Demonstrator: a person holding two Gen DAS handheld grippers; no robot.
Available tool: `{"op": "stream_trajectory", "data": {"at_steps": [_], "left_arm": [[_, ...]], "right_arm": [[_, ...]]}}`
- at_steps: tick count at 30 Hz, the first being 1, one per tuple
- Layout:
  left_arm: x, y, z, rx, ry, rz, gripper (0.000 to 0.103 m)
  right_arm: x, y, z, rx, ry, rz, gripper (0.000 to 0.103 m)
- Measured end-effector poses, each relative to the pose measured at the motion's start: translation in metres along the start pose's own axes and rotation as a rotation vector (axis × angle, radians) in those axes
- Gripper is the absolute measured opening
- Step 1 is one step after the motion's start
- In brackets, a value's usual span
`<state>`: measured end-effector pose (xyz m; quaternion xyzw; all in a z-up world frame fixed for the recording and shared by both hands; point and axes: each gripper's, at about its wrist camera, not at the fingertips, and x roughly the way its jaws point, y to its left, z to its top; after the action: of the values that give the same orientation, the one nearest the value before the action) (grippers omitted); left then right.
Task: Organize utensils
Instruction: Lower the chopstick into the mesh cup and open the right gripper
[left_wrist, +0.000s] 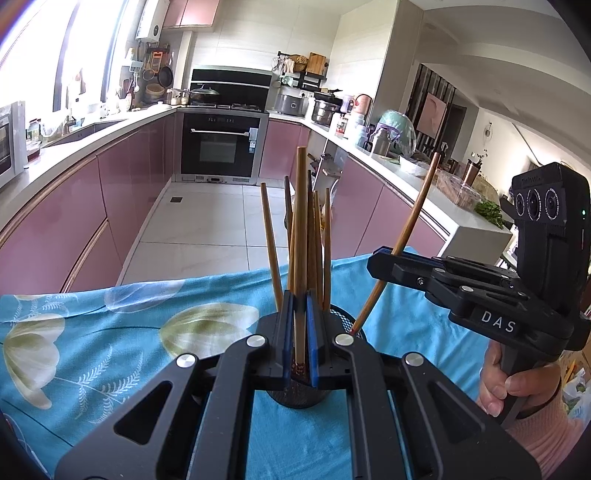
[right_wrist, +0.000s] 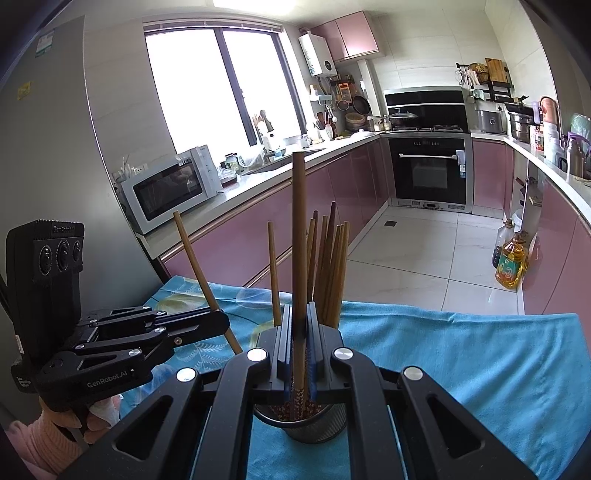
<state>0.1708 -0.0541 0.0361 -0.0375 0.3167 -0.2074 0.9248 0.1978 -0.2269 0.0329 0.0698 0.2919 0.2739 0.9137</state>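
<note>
Nearest in the left wrist view, the left tool (left_wrist: 300, 321) is closed on a brown wooden chopstick with a red patterned lower end (left_wrist: 300, 258). The stick stands almost upright between the blue pads. Its patterned end hangs right over the mouth of the dark round mesh holder (right_wrist: 321, 424), which sits directly beneath the tool. How deep the tip reaches into the holder cannot be made out.

Just beside it, the right tool (left_wrist: 384, 258) is clamped on a second brown wooden chopstick (left_wrist: 406, 221). From the left wrist view this one leans, top end away from the holder, lower tip at the holder's near rim. The right wrist view shows the same holder straight below its own pads.

So the holder lies below both tools, about equally near to each, and each stick's long axis already points into it. The coming move is likely a short lowering and release, the leaning stick needing a little more care at the rim.

Beyond, a bundle of brown wooden chopsticks (right_wrist: 332, 266) already stands in the holder, on the blue flower-printed cloth (left_wrist: 110, 332) covering the worktop. Pink kitchen cabinets (left_wrist: 110, 184) lie far behind.
</note>
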Motion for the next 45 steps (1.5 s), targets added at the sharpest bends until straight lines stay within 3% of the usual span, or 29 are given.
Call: {"op": "stream_trajectory", "data": {"at_steps": [45], "left_arm": [[0.033, 0.006, -0.003, -0.001, 0.05, 0.016, 0.008]], "right_arm": [[0.034, -0.004, -0.009, 0.032, 0.076, 0.01, 0.006]]}}
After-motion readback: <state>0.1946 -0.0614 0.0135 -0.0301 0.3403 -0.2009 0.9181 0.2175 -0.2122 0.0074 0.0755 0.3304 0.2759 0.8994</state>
